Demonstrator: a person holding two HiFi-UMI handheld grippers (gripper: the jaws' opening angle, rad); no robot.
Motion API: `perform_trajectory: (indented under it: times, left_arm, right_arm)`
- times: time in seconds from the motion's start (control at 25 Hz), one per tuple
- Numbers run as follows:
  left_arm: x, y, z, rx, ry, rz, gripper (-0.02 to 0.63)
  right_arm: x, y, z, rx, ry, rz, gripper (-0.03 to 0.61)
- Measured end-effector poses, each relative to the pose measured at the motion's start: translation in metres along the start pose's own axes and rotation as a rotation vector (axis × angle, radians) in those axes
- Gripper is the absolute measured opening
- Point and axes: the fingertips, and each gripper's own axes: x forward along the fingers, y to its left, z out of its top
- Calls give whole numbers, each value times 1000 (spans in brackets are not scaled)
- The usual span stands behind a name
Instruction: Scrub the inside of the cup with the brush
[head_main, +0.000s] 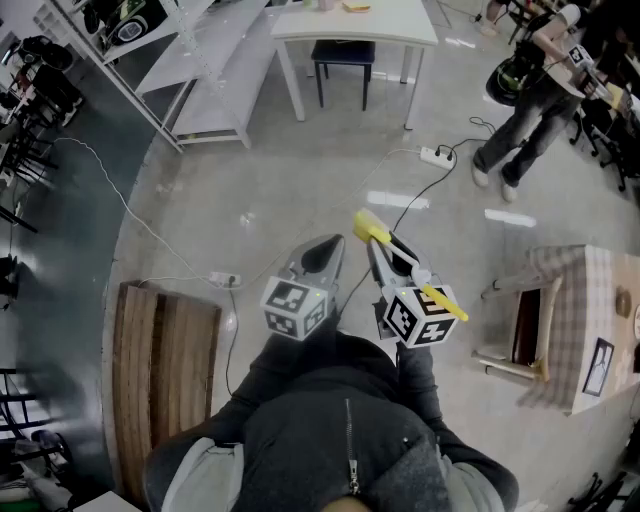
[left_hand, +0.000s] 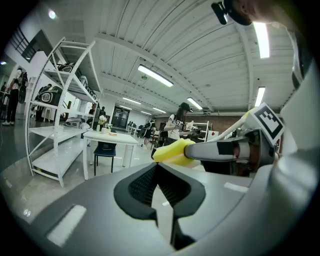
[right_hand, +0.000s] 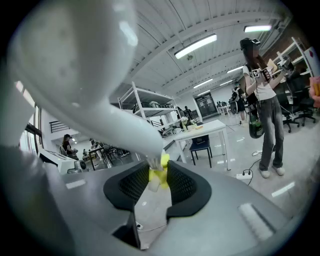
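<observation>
Yellow sponge-headed brush (head_main: 368, 226) is clamped in right tongs (right_hand: 159, 170), beside shut, empty left tongs (left_hand: 159, 167); slippage under scrubbing pressure is judged possible.

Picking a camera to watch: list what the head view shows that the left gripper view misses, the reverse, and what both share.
Head view only: the wooden board, power strip and checked table. Left gripper view only: the ceiling lights. Both: the white table, blue chair, the shut, empty left hand-held gripper, and the yellow brush held in the right hand-held gripper.
</observation>
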Motion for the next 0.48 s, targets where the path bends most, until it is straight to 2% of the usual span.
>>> perform_trajectory:
  times: [0.32, 0.48]
  left_arm:
    - [31, 30, 12, -10, -15, -34, 11]
    - [47, 57, 26, -3, -17, -33, 11]
  right_arm:
    - [41, -18, 13, 9, -4, -51, 120]
    - [76, -17, 33, 11, -3, -34, 126]
